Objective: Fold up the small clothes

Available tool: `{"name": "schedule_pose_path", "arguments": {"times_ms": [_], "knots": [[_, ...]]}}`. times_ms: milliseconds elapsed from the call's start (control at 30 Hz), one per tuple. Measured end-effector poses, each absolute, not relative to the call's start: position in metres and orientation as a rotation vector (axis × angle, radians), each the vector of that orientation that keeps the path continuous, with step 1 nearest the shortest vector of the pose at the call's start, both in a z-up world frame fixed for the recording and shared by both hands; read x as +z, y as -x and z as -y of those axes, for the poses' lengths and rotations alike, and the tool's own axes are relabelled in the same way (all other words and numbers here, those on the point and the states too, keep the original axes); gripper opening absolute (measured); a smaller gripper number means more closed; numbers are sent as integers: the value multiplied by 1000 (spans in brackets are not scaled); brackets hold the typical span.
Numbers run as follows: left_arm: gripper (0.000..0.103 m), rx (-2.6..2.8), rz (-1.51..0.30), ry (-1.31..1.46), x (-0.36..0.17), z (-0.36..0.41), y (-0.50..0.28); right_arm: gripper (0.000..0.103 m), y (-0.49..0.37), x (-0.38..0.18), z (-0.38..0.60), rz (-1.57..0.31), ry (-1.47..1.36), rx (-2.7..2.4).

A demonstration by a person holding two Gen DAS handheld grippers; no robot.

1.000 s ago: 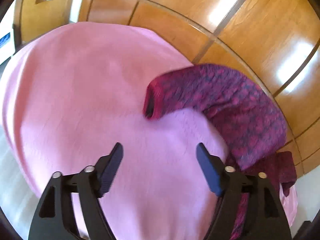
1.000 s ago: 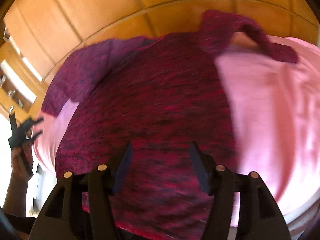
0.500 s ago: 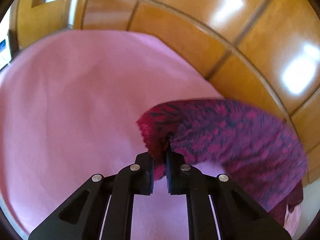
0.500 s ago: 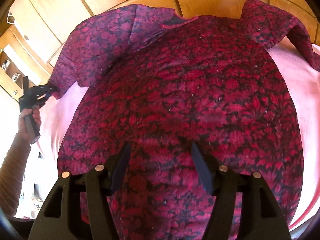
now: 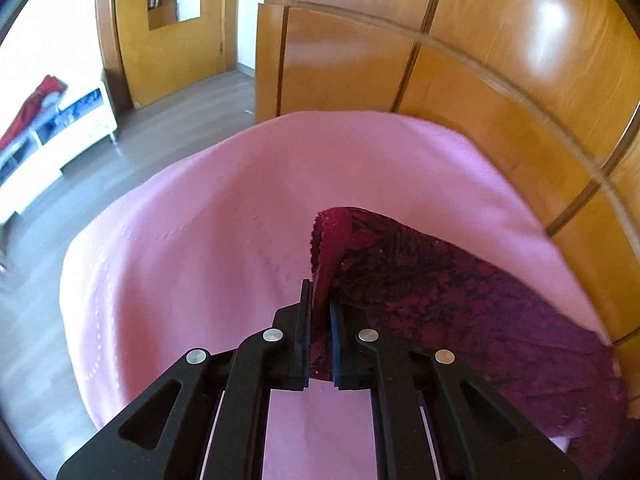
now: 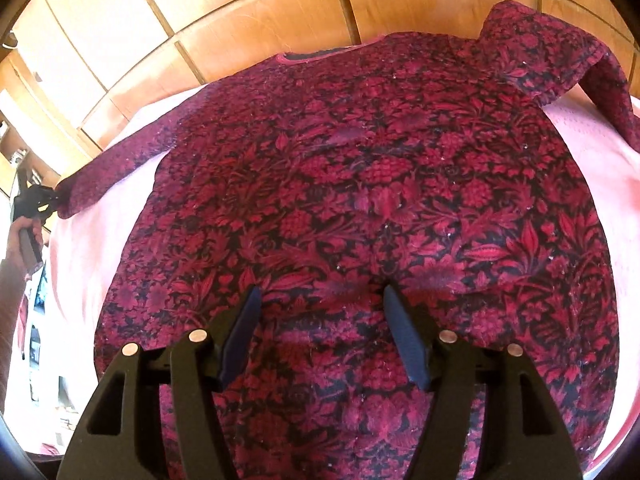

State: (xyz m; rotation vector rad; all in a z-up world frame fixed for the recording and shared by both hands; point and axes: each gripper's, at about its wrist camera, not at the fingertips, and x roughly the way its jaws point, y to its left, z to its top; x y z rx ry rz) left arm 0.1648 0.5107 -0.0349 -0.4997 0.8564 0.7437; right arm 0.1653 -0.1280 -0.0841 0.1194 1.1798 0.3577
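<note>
Right gripper (image 6: 322, 316) jaws spread, lately widening, nothing pinched, over the near hem of the red floral top (image 6: 380, 200) spread flat on the pink-sheeted bed (image 5: 200, 248); left gripper (image 5: 319, 312) pinching its sleeve cuff (image 5: 324, 248) toward the bed's far edge, beside wooden panelling (image 5: 500, 80).

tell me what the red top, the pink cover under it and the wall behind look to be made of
Red top: soft woven or knit cloth, matte, dark floral pattern. Pink cover: thin matte fabric, creased. Wall panels: glossy varnished wood or veneer, with bright reflections.
</note>
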Motion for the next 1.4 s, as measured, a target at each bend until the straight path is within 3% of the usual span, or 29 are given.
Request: {"name": "schedule_pose_path", "arguments": {"times_ms": [67, 233, 300, 533, 700, 767, 800, 833, 933, 1067, 1167, 1267, 1400], "knots": [[8, 759, -881, 472, -40, -504, -177, 64, -165, -84, 129, -1177, -118, 356], [45, 716, -807, 437, -26, -457, -153, 64, -162, -79, 134, -1167, -122, 352], [51, 589, -778, 453, -23, -427, -140, 64, -161, -73, 145, -1149, -129, 322], [51, 14, -902, 504, -51, -289, -98, 65, -154, -57, 232, -1097, -172, 76], [51, -149, -991, 408, -69, -199, -72, 69, -128, -70, 272, -1175, -206, 40], [51, -104, -1002, 296, -73, -175, -69, 62, -114, -72, 269, -1187, -204, 81], [51, -61, -1013, 240, -76, -168, -72, 41, -106, -72, 265, -1188, -199, 115], [51, -40, -1017, 223, -78, -166, -72, 27, -100, -72, 261, -1191, -199, 140], [51, 10, -1003, 275, -70, -165, -79, 16, -85, -66, 252, -1172, -174, 170], [51, -15, -862, 232, -42, -146, -75, 16, -74, -61, 259, -1174, -178, 187], [56, -86, -842, 158, -37, -116, -84, 26, -82, -63, 278, -1188, -269, 189], [56, -131, -864, 126, -44, -98, -94, 50, -96, -51, 311, -1109, -420, 141], [56, -139, -920, 98, -67, -80, -104, 53, -128, -46, 381, -961, -721, 20]]}}
